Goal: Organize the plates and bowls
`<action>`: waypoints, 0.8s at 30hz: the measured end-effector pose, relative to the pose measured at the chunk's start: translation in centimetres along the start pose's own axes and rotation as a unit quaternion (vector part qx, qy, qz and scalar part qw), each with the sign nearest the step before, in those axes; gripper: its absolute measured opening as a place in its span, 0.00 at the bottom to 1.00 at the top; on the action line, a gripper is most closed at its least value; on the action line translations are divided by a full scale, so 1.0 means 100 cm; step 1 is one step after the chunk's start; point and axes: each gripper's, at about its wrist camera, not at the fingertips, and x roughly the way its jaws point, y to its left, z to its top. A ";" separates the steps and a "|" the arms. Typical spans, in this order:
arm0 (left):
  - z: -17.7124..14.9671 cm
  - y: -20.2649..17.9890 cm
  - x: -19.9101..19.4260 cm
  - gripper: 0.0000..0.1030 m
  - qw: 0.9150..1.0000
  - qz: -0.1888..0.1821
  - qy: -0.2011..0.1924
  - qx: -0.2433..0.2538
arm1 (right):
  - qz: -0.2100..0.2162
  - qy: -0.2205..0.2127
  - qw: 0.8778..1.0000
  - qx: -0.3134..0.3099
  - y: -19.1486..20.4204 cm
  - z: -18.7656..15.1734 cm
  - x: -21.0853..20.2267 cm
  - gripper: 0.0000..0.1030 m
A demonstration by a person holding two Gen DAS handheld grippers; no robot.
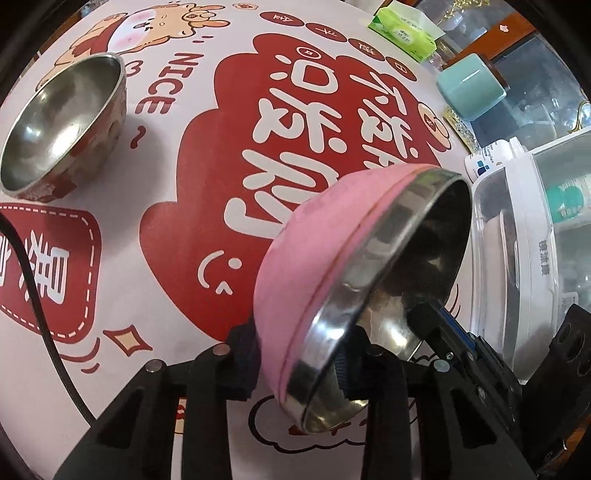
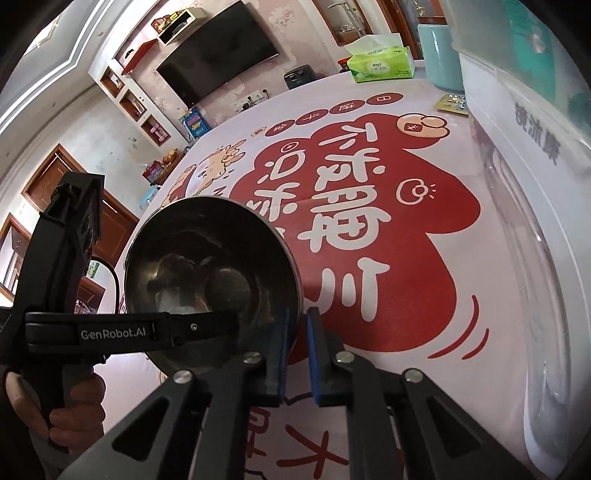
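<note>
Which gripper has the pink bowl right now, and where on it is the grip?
Both grippers. The left gripper pinches the rim of the pink bowl, one finger outside, one inside. The right gripper clamps the same bowl's rim at another spot, the bowl tipped on its side.

bowl (image 1: 62, 125) left, tissue pack (image 1: 402, 31) behind

Middle of the tabletop (image 1: 192, 206) is wide open; the clear plastic bin (image 1: 524, 236) walls off the right, a steel bowl (image 1: 62, 122) sits far left.
</note>
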 end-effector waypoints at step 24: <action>-0.074 -0.010 -0.020 0.28 0.999 -0.014 0.045 0.010 | -0.048 0.036 0.998 0.018 0.009 -0.029 -0.037 0.07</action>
